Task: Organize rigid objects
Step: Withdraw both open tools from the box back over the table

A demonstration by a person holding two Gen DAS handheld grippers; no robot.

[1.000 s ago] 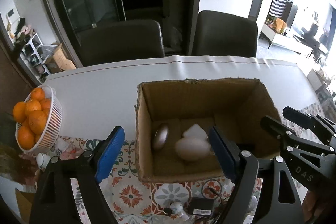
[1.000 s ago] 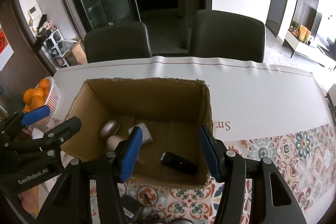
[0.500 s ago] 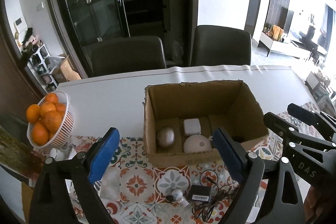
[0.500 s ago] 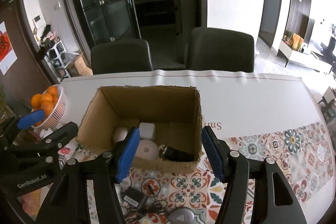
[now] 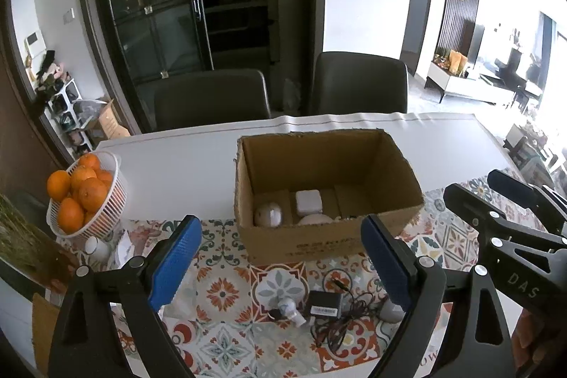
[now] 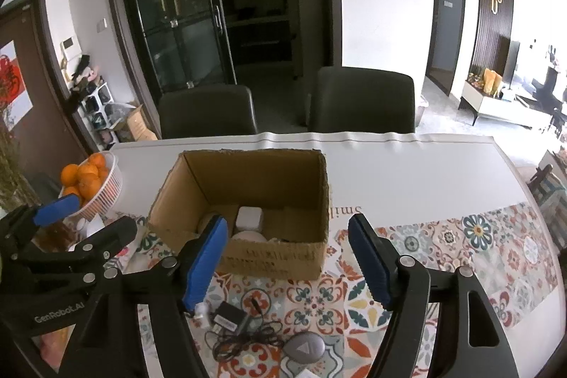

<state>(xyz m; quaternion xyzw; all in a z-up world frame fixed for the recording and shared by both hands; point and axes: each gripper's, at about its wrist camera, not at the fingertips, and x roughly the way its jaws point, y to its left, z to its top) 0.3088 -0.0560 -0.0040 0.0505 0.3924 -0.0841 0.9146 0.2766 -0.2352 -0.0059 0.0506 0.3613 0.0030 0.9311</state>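
Note:
An open cardboard box [image 5: 301,247] [image 6: 276,254] stands on the table. Inside lie a white square device [image 5: 309,202] [image 6: 250,218], a round white object [image 5: 268,215] and a pale oval one [image 5: 313,219]. In front of the box lie a black power adapter with tangled cable [image 5: 325,304] [image 6: 228,313], a small white gadget [image 5: 288,307] and a grey oval device [image 6: 304,347]. My left gripper [image 5: 280,268] is open and empty, above these items. My right gripper [image 6: 288,259] is open and empty, in front of the box.
A white basket of oranges [image 5: 85,197] [image 6: 90,179] stands at the left on the table. A patterned runner [image 6: 478,247] covers the near part of the table. Two dark chairs [image 5: 212,98] [image 5: 358,84] stand behind it.
Both grippers have pulled back and up from over the box. The box now looks smaller and the items in front of it have come into view.

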